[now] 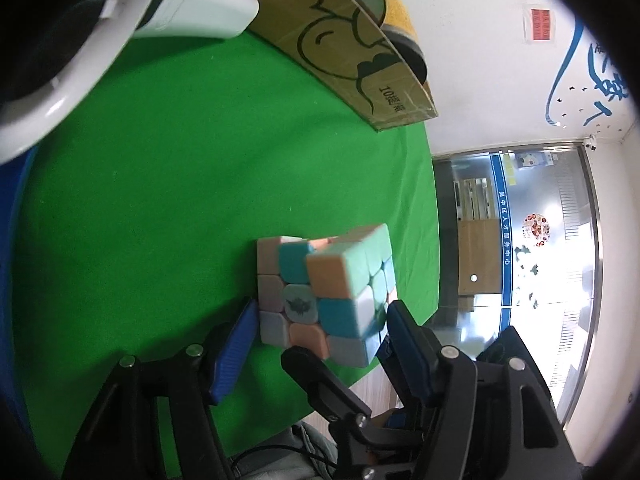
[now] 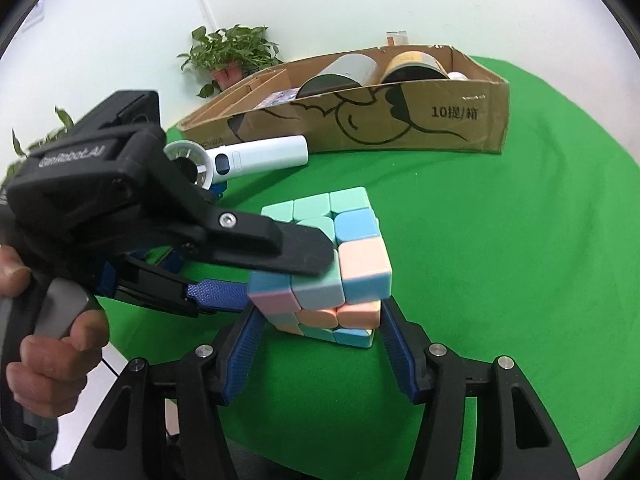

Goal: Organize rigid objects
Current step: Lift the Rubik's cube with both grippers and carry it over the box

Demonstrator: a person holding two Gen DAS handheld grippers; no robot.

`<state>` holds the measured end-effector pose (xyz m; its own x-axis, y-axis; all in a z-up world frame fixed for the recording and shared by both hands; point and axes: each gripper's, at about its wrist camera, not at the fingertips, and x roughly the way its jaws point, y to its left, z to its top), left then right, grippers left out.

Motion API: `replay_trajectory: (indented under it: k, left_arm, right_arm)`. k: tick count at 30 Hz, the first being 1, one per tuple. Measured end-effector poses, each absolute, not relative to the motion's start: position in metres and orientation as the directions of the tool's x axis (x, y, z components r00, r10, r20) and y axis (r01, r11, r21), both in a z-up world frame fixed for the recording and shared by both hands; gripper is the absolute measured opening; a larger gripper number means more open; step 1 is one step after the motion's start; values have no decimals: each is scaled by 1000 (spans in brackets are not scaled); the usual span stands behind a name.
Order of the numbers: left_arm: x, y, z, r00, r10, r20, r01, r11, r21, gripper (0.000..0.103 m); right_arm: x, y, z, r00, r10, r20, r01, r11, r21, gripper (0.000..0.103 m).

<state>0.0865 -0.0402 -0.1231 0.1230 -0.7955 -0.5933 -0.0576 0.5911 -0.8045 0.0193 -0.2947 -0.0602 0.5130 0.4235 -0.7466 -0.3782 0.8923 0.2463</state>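
A pastel puzzle cube (image 2: 332,268) stands on the green table, its layers twisted out of line. My right gripper (image 2: 320,332) is shut on its bottom layer, blue pads touching both sides. My left gripper (image 2: 288,268) comes in from the left and is shut on the cube's upper layers, one black finger lying over the top. In the left wrist view the cube (image 1: 328,292) sits between the blue pads of the left gripper (image 1: 320,316). A white handheld magnifier (image 2: 240,160) lies behind the cube. The cardboard box (image 2: 400,120) stands at the back.
The box holds a grey cylinder (image 2: 340,74), a yellow-and-black roll (image 2: 416,66) and other items. Potted plants (image 2: 228,52) stand behind it. The green cloth's edge (image 1: 430,240) runs near the cube. The magnifier's ring (image 1: 60,60) fills the left wrist view's top left.
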Motion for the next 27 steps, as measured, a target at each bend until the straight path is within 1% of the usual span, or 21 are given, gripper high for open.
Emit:
replay_trajectory:
  k: [4,11,12,14,20,27]
  left_arm:
    - [88,-42,-124,107,-795,-597,-57,595,-802,67]
    - [88,-48,-124,105,-795,-597,-51,595,-802,67]
    - [87,-50,-122,110,-796,-596,-39,595,-803,62]
    - [87,-48,-119,117,-784,-610,-13,613,-790,62]
    - [84,-47,-107,149,-775,-614,18,623,-782,62]
    - [82,-39,-72,251,-764,-594,112,633,-766,61]
  right_arm:
    - [24,-308,-63,484,491,-724,-349,868,354,56]
    - [29,-318,-66,453,554,-698,-328,832,447,56]
    - [28,-322,-66,445,567,-693,-321,824,467,56]
    - [30,-323,-67,438,579,-688,-313,816,487,56]
    - [29,-317,-64,449,562,-695,-325,827,458,56]
    - [30,-306,-33,511,540,-669,-387,839,381,56]
